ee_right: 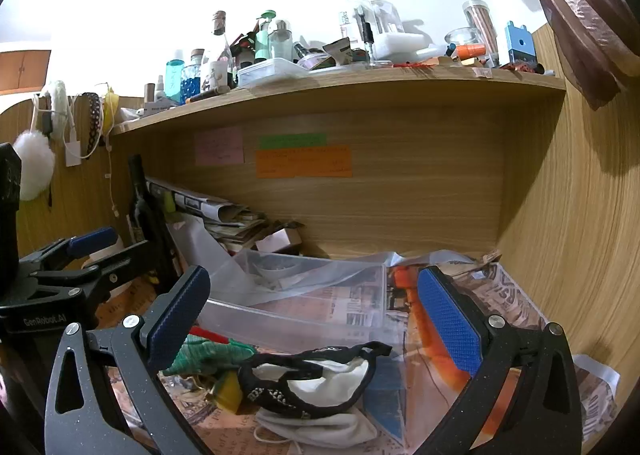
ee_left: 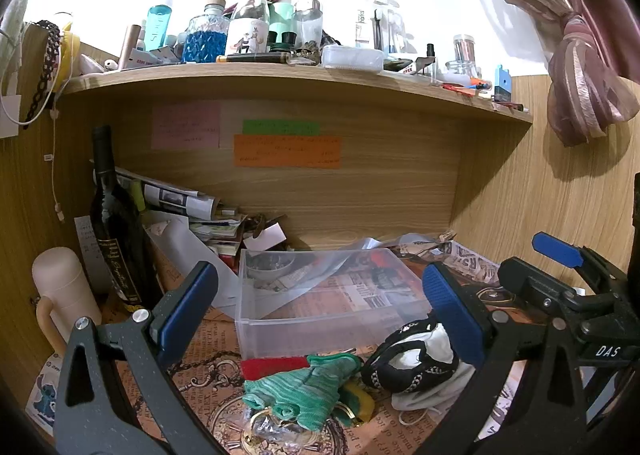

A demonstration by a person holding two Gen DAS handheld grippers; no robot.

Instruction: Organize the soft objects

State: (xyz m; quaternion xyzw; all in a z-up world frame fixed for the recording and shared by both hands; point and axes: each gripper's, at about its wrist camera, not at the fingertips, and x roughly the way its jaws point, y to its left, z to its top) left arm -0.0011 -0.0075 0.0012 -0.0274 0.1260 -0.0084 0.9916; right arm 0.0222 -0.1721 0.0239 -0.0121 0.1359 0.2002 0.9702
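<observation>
A green striped sock (ee_left: 308,387) (ee_right: 208,355) lies on the printed paper desk cover, next to a red fabric piece (ee_left: 276,367). A black and white patterned cloth (ee_left: 416,367) (ee_right: 316,379) lies to its right on a white face mask (ee_right: 320,427). A clear plastic bin (ee_left: 320,327) (ee_right: 296,319) stands just behind them. My left gripper (ee_left: 320,311) is open and empty above the sock. My right gripper (ee_right: 316,319) is open and empty above the black and white cloth. The right gripper also shows in the left wrist view (ee_left: 560,275), and the left gripper in the right wrist view (ee_right: 80,255).
A dark wine bottle (ee_left: 116,223) and a pale pink flask (ee_left: 64,291) stand at the left. Newspapers (ee_left: 176,195) and clutter pile at the back. A crowded shelf (ee_left: 280,75) hangs overhead. A wooden wall (ee_right: 580,235) closes the right side.
</observation>
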